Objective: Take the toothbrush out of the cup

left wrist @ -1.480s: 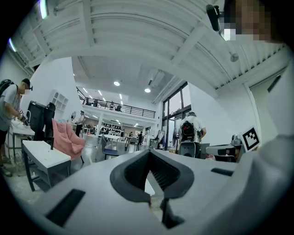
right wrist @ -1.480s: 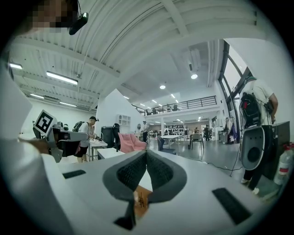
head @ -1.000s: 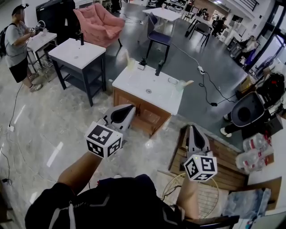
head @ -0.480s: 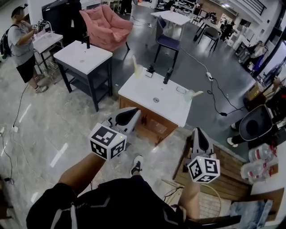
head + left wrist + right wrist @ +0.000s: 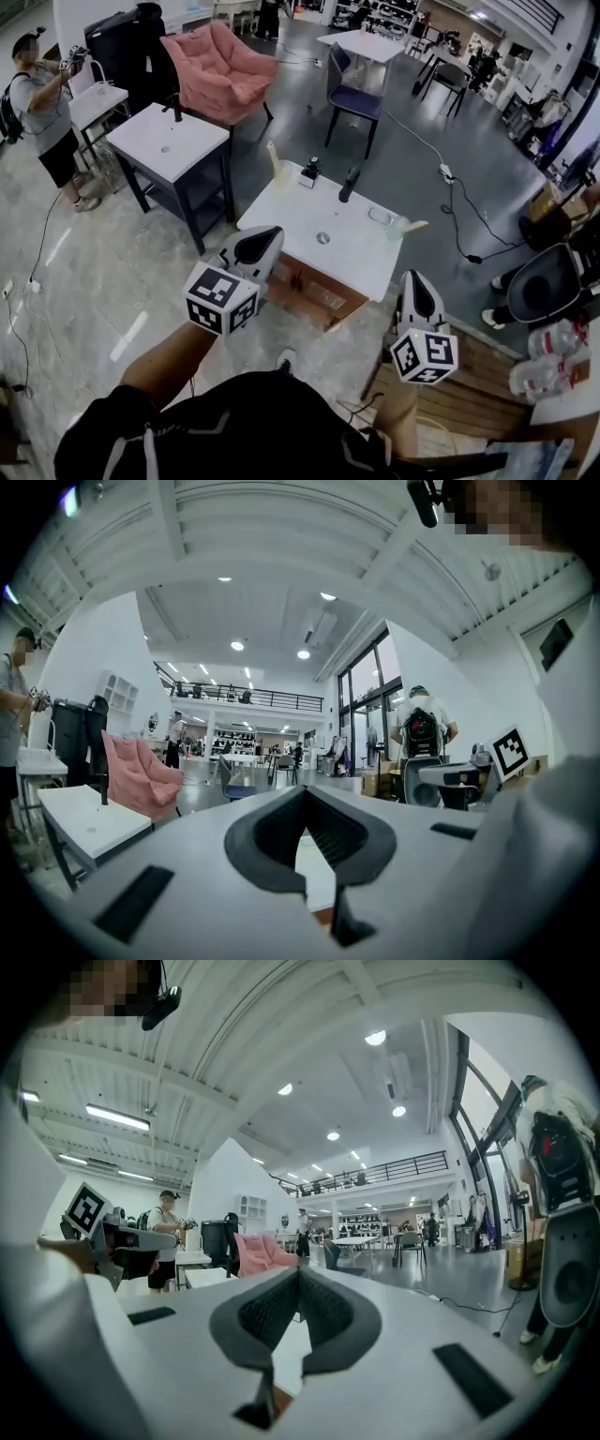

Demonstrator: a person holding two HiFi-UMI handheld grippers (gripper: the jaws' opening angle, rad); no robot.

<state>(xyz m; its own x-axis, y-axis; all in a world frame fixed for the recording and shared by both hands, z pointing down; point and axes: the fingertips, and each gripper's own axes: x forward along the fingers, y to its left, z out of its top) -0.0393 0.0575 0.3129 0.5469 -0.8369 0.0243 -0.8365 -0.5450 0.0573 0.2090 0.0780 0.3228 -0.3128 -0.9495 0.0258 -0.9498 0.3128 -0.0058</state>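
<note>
A white-topped wooden cabinet [image 5: 349, 251] stands ahead in the head view. At its back left is a clear cup [image 5: 277, 172] with a pale toothbrush [image 5: 272, 152] standing in it. A second cup [image 5: 400, 229] near the right edge holds a toothbrush [image 5: 418, 224] that leans right. My left gripper [image 5: 271, 232] is shut and empty, its tip just over the cabinet's near left edge. My right gripper [image 5: 413, 276] is also shut and empty, off the cabinet's near right corner. The left gripper view shows the left gripper [image 5: 302, 797] with jaws closed, and the right gripper view shows the right gripper [image 5: 298, 1277] the same.
A black faucet [image 5: 309, 172], a dark bottle [image 5: 348, 184] and a small dish [image 5: 380, 216] sit on the cabinet. A dark-framed white table [image 5: 169, 142], pink armchair [image 5: 217, 70] and a person [image 5: 42, 112] are at left. A wooden pallet [image 5: 483, 389] and black chair [image 5: 546, 272] lie right.
Both grippers and the head camera have advanced toward the white-topped cabinet, which now sits closer. The jaws stayed shut and empty.
</note>
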